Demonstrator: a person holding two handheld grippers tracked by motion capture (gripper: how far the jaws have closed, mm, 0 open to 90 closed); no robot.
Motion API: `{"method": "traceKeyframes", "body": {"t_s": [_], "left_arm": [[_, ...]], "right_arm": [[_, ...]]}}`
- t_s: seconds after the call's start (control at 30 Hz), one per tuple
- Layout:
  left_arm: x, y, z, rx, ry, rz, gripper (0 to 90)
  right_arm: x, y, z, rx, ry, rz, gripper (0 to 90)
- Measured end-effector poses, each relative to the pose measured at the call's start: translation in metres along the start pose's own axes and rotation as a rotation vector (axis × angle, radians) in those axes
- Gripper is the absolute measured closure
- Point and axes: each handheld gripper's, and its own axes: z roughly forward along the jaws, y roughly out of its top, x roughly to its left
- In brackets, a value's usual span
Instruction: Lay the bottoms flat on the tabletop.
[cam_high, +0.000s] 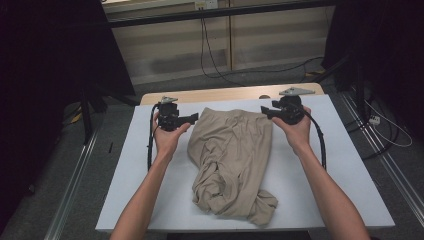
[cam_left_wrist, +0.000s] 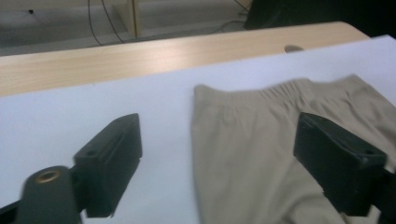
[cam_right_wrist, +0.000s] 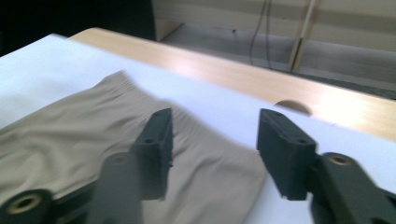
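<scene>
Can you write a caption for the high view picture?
Two open grippers, left and right, hover by the waistband of crumpled beige pants on a white table.

Soft matt beige cloth garment (cam_high: 232, 160), smooth white tabletop (cam_high: 150, 150)

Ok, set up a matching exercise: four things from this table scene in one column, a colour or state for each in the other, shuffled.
Things:
1. beige trousers
2. left gripper
3. table cover
4. wooden table edge

Descriptions:
A. white, flat
B. jaws open, at the waistband's left corner
C. light wood, bare along the far side
D. waistband spread flat, legs bunched toward the person

Pairs: 1-D, 2-B, 3-A, 4-C
</scene>
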Motion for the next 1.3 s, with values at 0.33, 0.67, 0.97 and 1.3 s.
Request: {"method": "traceKeyframes", "body": {"t_s": [0.33,0.67,0.97,1.3], "left_arm": [[-0.033,-0.051,-0.061,-0.008,-0.083,0.068,12.5],[-0.066,-0.113,-0.111,0.009,-0.149,0.158,13.9],[-0.078,-0.122,-0.098,0.071,-0.195,0.191,13.7],[-0.082,-0.124,-0.099,0.072,-0.187,0.198,14.7]], "right_arm": [[0.082,-0.055,-0.081,0.066,0.275,-0.144,76.9],[0.169,-0.114,-0.129,0.181,0.474,-0.257,68.6],[0.19,-0.13,-0.106,0.25,0.362,-0.402,46.9],[0.156,-0.111,-0.122,0.134,0.337,-0.261,80.7]]}}
